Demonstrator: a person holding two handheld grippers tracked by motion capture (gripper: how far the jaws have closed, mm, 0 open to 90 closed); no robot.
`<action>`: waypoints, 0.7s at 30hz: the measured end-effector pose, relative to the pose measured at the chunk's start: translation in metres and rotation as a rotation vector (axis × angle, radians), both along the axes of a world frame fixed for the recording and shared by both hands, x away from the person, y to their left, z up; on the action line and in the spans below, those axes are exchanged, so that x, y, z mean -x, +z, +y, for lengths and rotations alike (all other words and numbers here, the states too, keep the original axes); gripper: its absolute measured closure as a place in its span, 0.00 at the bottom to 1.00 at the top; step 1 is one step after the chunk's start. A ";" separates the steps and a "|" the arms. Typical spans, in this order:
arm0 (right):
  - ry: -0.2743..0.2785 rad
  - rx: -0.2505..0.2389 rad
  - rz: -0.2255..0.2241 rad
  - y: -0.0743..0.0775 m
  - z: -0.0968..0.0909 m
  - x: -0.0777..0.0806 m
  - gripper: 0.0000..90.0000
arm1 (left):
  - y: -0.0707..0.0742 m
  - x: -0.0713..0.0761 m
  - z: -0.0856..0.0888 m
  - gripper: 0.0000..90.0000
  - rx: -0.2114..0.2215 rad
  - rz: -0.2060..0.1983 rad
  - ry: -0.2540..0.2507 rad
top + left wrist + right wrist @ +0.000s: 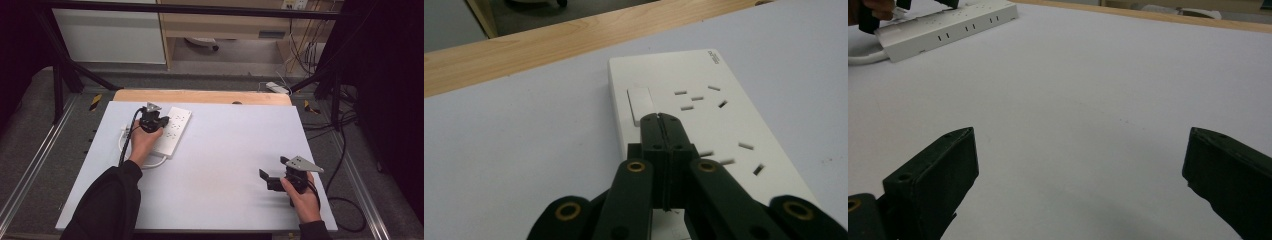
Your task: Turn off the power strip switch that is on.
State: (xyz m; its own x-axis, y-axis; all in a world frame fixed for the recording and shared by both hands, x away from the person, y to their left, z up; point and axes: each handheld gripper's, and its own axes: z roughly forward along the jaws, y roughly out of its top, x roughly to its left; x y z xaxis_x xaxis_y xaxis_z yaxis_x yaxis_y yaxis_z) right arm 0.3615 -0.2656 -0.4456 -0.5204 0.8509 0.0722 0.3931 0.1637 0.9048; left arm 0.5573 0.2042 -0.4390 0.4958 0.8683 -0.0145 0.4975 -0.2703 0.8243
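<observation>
A white power strip (174, 129) lies at the table's far left, its white cable (150, 163) looping toward the near side. My left gripper (156, 119) hovers over the strip's middle. In the left gripper view its jaws are shut, pressed flat together with nothing between them, and the gripper's tip (660, 116) sits right at the near end of the strip's white rocker switch (640, 104); whether it touches the switch is unclear. My right gripper (266, 175) rests low at the near right, open and empty. Its wide-apart fingers (933, 175) frame bare table, with the power strip (943, 27) far off.
The pale lavender table sheet (225, 150) covers a wooden top whose far edge (200, 96) shows as a strip. Black frame bars and loose cables (345, 200) surround the table on the floor. Sockets (744, 150) line the strip's top.
</observation>
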 end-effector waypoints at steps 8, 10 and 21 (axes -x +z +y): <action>0.001 -0.001 -0.001 0.000 0.000 0.000 0.02 | 0.008 0.002 0.001 1.00 0.020 -0.033 0.006; 0.001 -0.002 -0.001 0.000 0.000 0.000 0.02 | 0.009 0.003 0.002 1.00 0.018 -0.033 0.006; -0.001 -0.001 0.003 0.000 0.000 0.000 0.02 | 0.011 0.004 0.004 1.00 0.035 -0.040 0.001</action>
State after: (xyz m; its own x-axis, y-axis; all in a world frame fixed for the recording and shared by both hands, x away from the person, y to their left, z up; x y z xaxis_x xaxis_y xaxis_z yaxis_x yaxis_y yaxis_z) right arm 0.3618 -0.2653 -0.4458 -0.5189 0.8516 0.0741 0.3959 0.1626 0.9038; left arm 0.5537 0.2082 -0.4278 0.4957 0.8681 -0.0254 0.4645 -0.2403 0.8523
